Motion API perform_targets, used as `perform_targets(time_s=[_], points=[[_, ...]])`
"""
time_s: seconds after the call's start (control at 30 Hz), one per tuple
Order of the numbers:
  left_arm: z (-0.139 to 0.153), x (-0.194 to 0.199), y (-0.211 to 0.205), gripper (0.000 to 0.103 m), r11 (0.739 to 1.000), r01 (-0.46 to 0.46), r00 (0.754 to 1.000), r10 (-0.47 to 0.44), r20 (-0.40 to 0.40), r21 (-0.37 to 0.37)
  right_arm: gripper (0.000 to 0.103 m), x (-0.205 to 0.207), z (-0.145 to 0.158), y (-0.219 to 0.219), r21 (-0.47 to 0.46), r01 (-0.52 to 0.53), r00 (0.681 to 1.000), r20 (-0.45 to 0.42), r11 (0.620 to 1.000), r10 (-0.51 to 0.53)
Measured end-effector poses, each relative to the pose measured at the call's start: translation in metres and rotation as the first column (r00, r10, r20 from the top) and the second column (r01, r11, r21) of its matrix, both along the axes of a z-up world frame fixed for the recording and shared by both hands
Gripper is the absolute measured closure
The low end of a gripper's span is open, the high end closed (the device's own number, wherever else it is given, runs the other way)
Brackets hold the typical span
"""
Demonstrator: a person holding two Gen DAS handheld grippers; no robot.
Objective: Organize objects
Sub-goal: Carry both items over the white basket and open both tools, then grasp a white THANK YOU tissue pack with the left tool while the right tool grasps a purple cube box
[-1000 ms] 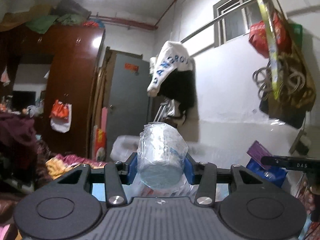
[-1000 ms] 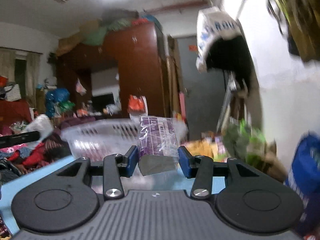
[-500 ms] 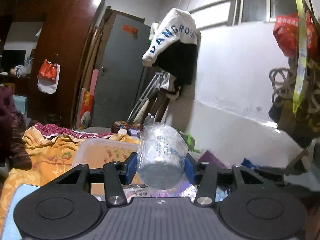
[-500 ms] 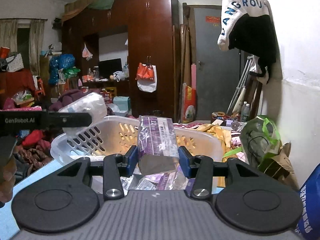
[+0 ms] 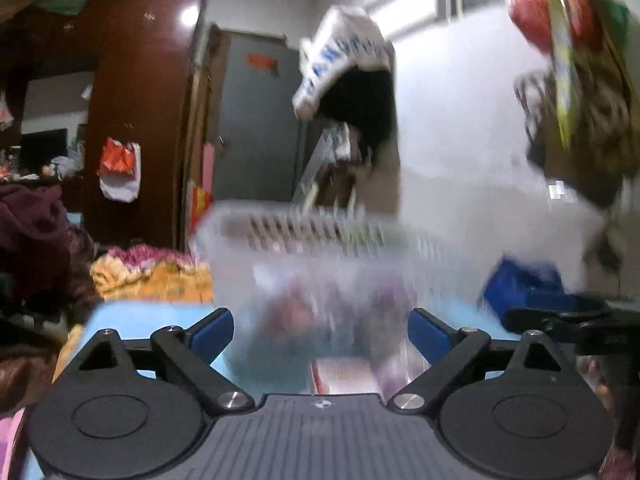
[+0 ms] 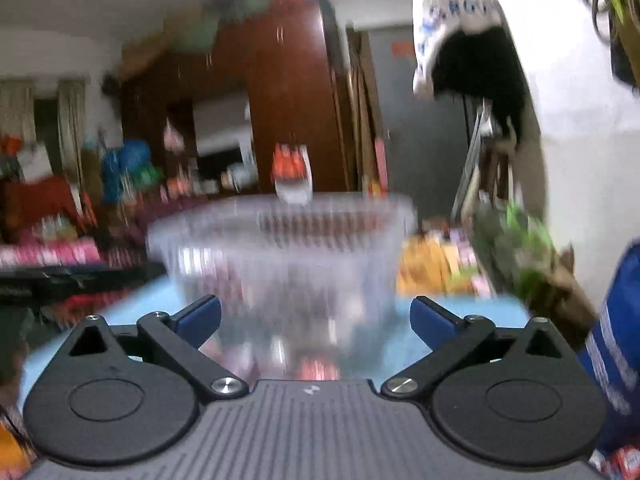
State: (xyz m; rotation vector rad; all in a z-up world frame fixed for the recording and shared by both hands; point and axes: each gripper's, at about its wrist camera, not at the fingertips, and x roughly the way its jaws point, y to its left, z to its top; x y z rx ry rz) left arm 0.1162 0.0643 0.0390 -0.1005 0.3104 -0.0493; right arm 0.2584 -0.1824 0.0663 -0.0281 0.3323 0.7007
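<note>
A white slotted plastic basket (image 5: 304, 228) (image 6: 280, 220) stands on a light blue surface (image 5: 152, 316) in front of both grippers, blurred by motion. Packets show dimly through its wall. My left gripper (image 5: 320, 330) has its jaws opening wide, with nothing pressed between the blue pads (image 5: 212, 330). My right gripper (image 6: 316, 316) is likewise opening, its pads (image 6: 432, 316) spread apart and bare. The clear wrapped roll and the purple packet held earlier are not between the fingers; where they lie I cannot tell. The right gripper's black body (image 5: 560, 316) shows at the right edge of the left wrist view.
A blue bag (image 5: 520, 284) (image 6: 616, 340) lies to the right by the white wall. A green bag (image 6: 516, 244) and yellow-orange cloth (image 5: 152, 276) flank the basket. A dark wooden wardrobe (image 5: 136, 100) and a grey door (image 5: 256, 120) stand behind. Clothes hang on the wall (image 5: 348, 60).
Both grippers let go: the clear wrapped roll left the left jaws and the purple packet left the right jaws. Both pairs of jaws have spread wide, and both views are now motion-blurred.
</note>
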Motion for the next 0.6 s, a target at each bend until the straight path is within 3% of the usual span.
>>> perform_targets(time_s=[0.07, 0.13, 0.2, 0.33, 0.4, 0.47, 0.53, 0.6], points=[[-0.012, 0.004, -0.004, 0.007, 1.0, 0.01, 0.999, -0.01, -0.05, 0.014, 0.001, 0.0, -0.018, 0.006, -0.082, -0.021, 0.999, -0.046, 0.996, 0.017], [-0.02, 0.012, -0.006, 0.007, 1.0, 0.008, 0.997, -0.006, -0.071, 0.026, 0.002, 0.001, -0.028, 0.008, -0.068, -0.045, 0.996, -0.078, 0.997, 0.04], [-0.024, 0.018, -0.005, 0.008, 1.0, -0.001, 0.995, 0.003, -0.096, 0.024, 0.011, 0.005, -0.031, 0.012, -0.057, -0.074, 0.992, -0.105, 0.996, 0.068], [-0.033, 0.025, -0.009, 0.008, 0.999, 0.029, 0.989, -0.023, -0.146, 0.036, 0.013, 0.003, -0.032, 0.02, -0.084, -0.076, 0.991, -0.116, 0.994, 0.066], [-0.036, 0.029, -0.016, 0.01, 0.997, 0.031, 0.984, -0.017, -0.175, 0.073, 0.017, 0.001, -0.034, 0.024, -0.098, -0.072, 0.991, -0.117, 0.993, 0.061], [-0.039, 0.029, -0.022, 0.01, 0.995, 0.028, 0.985, -0.012, -0.172, 0.092, 0.029, -0.003, -0.038, 0.026, -0.131, -0.066, 0.992, -0.112, 0.989, 0.052], [-0.041, 0.032, -0.025, 0.017, 0.993, 0.012, 0.98, 0.011, -0.201, 0.115, 0.04, -0.009, -0.041, 0.027, -0.149, -0.044, 0.994, -0.109, 0.988, 0.028], [-0.043, 0.036, -0.025, 0.038, 0.994, 0.012, 0.974, 0.014, -0.227, 0.111, 0.05, -0.009, -0.042, 0.025, -0.151, -0.043, 0.993, -0.112, 0.988, 0.026]])
